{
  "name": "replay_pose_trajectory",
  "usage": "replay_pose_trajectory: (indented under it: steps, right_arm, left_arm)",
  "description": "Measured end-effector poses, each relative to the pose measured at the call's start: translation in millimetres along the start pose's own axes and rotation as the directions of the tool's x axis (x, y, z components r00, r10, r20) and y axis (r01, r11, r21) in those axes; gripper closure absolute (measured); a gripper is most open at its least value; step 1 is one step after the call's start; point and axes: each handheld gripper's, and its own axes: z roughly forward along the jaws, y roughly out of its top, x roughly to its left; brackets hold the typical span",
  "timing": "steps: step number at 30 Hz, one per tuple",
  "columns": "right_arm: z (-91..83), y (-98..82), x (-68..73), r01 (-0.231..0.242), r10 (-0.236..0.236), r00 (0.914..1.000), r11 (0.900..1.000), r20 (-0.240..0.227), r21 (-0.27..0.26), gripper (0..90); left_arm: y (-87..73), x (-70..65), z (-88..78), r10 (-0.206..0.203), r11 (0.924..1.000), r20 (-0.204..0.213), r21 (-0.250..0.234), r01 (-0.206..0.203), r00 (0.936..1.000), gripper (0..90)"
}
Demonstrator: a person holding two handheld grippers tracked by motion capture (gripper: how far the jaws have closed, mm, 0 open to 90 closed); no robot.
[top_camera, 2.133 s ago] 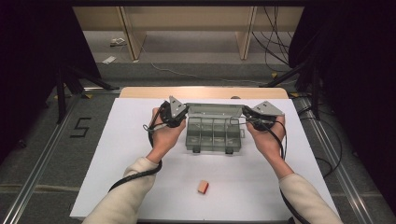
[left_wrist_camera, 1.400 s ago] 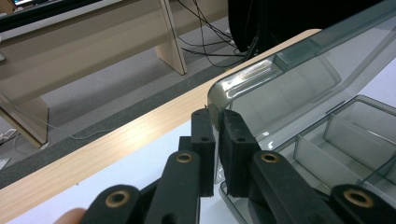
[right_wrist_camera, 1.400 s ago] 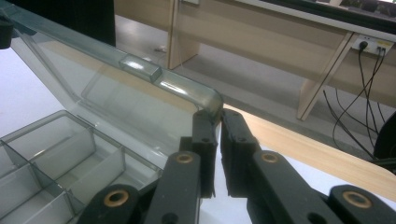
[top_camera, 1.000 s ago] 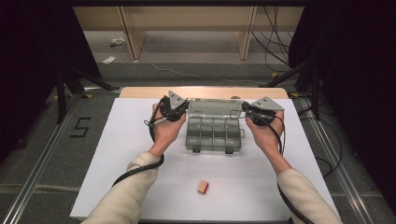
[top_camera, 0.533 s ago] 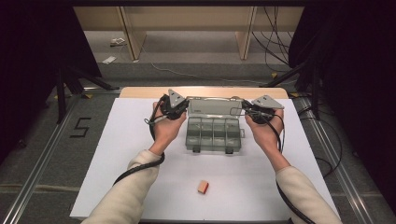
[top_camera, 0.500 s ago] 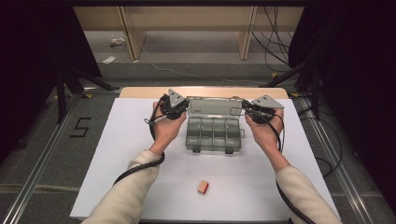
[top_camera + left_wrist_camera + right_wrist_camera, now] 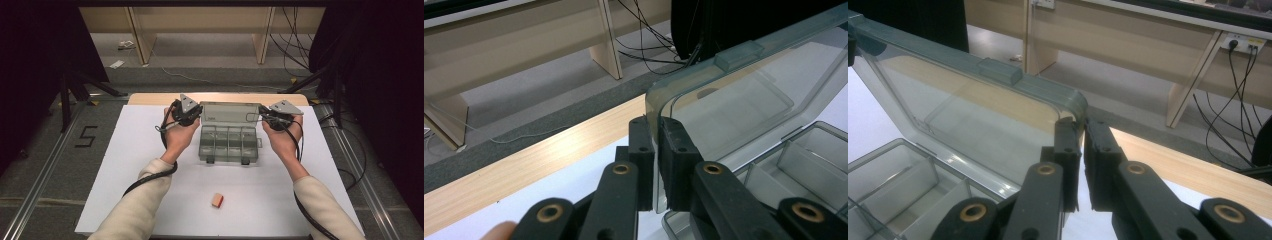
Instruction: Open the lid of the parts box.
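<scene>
Lid (image 7: 229,112) raised upright since earlier frame. Left gripper (image 7: 655,150) and right gripper (image 7: 1082,145) fingers pinching lid corners. Box (image 7: 229,144) open; small block (image 7: 217,200) waits on counter (image 7: 125,165).

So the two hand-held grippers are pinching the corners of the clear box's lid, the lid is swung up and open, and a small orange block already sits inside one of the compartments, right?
Not quite. The orange block lies on the white table, nearer the person than the box, not in a compartment, as the high view shows. The rest holds: the left hand-held gripper and the right hand-held gripper each pinch a corner of the raised lid.
</scene>
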Motion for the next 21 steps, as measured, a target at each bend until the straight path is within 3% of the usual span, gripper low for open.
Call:
replay_pose_trajectory:
  steps: [21]
  right_arm:
    - [7.0,1.1,-2.6,-0.021,0.021,0.9997,1.000,0.008,-0.007,86.0]
  left_arm:
    - [2.0,1.8,5.5,-0.011,0.9999,-0.007,0.000,0.011,0.9999,84.3]
